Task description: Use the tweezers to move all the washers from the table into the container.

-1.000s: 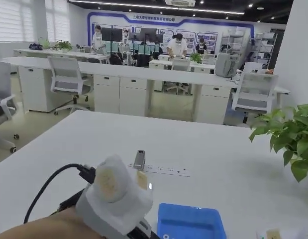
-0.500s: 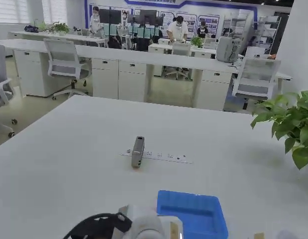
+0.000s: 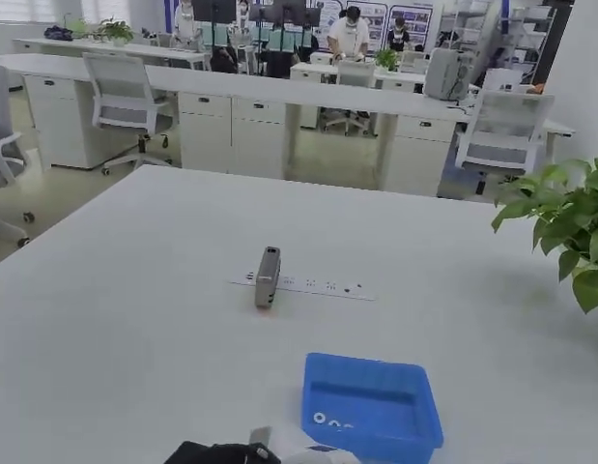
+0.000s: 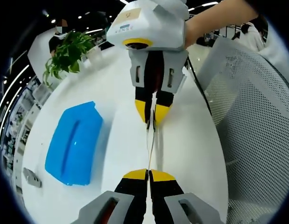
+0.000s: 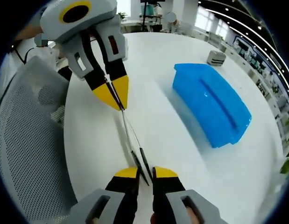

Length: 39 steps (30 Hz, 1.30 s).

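Left tongs (image 4: 149,174) pinched fully shut on one end of the tweezers (image 4: 150,142). Right tongs (image 5: 141,173) nearly shut, clamping the other end, where the legs spread slightly. Tongs face each other tip to tip, tweezers bridging them over the table (image 3: 134,290). Blue container (image 3: 376,441) sits on the table just beside them. A few washers (image 3: 333,422) lie in its near-left corner. Further out: grey device (image 3: 268,275) across the left end of a socket strip (image 3: 323,285), plant (image 3: 569,227) at right edge.
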Motion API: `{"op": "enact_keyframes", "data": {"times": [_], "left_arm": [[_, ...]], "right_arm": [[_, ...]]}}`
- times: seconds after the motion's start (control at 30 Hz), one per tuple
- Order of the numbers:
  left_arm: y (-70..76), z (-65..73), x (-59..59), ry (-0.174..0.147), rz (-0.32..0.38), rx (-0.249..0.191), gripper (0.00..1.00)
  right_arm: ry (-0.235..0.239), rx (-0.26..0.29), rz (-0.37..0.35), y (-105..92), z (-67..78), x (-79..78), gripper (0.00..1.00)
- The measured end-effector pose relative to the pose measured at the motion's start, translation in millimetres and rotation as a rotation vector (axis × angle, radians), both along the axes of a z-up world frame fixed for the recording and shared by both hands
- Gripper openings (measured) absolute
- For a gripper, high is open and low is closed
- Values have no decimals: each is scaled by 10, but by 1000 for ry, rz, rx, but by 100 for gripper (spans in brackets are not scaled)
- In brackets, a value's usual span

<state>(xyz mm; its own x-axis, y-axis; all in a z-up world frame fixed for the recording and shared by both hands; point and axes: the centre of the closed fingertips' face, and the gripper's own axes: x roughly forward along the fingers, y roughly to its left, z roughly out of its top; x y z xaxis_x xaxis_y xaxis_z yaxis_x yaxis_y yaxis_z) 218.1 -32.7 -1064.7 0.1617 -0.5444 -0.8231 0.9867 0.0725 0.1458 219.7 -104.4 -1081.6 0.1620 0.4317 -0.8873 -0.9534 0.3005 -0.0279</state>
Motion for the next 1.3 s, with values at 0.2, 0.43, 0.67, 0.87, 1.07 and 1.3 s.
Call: {"op": "enact_keyframes", "data": {"times": [0.2, 0.43, 0.67, 0.87, 1.07, 1.3], "left_arm": [[2, -85, 0, 27, -10, 21, 0], [-1, -145, 28, 31, -11, 37, 0], [-32, -157, 64, 45, 9, 46, 0], [-32, -165, 59, 37, -1, 79, 0], [-32, -164, 63, 64, 19, 86, 0], [-41, -162, 48, 61, 49, 109, 0]], "right_arm": [[10, 5, -7, 5, -2, -11, 9], [-15, -12, -9, 2, 2, -15, 12], [-36, -1, -60, -49, 69, -50, 21], [-92, 127, -231, -49, 420, -88, 24], [-176, 267, -410, -66, 853, -105, 27], [-299, 415, -621, -261, 1340, -37, 43]]}}
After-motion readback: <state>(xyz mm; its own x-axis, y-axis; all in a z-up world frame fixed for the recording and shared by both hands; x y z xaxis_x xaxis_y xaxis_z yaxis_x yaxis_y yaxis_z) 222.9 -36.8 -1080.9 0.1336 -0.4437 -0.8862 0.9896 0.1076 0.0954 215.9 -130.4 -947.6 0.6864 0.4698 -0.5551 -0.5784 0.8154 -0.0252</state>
